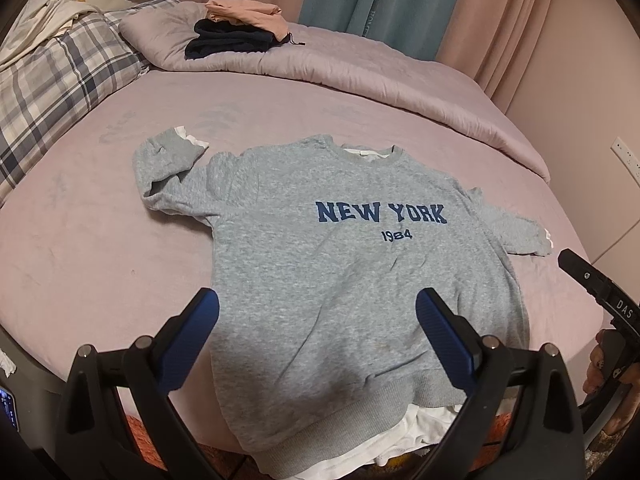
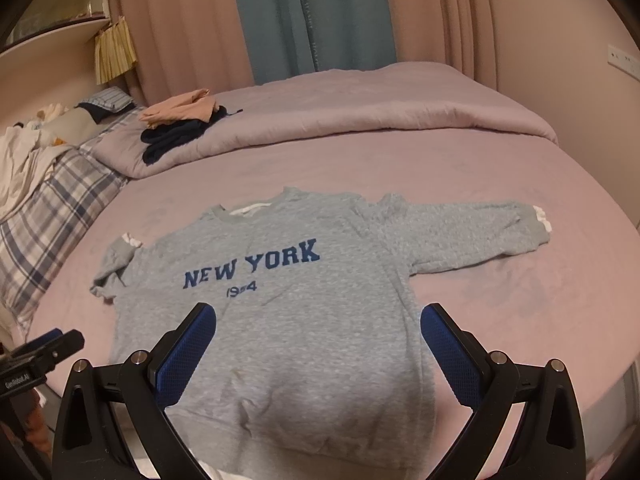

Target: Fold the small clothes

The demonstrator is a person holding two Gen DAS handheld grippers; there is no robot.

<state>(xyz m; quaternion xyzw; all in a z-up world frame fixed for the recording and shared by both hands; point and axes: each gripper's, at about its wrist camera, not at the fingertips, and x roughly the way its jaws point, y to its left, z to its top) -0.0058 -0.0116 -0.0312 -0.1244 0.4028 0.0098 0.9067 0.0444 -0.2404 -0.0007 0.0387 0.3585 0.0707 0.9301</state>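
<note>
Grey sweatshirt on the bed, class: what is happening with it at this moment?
A person holds two open grippers above a grey "NEW YORK 1984" sweatshirt spread face up on a mauve bed sheet. The left hand-held gripper and right hand-held gripper hover near its hem, neither touching it. Folding has not begun; both sleeves lie out sideways.

Both wrist views low over the same sweatshirt.

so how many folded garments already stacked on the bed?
2 visible, both on the rolled duvet at the far left: a peach garment on top of a dark navy garment. More could be hidden beneath. The grey sweatshirt lies unfolded.
</note>
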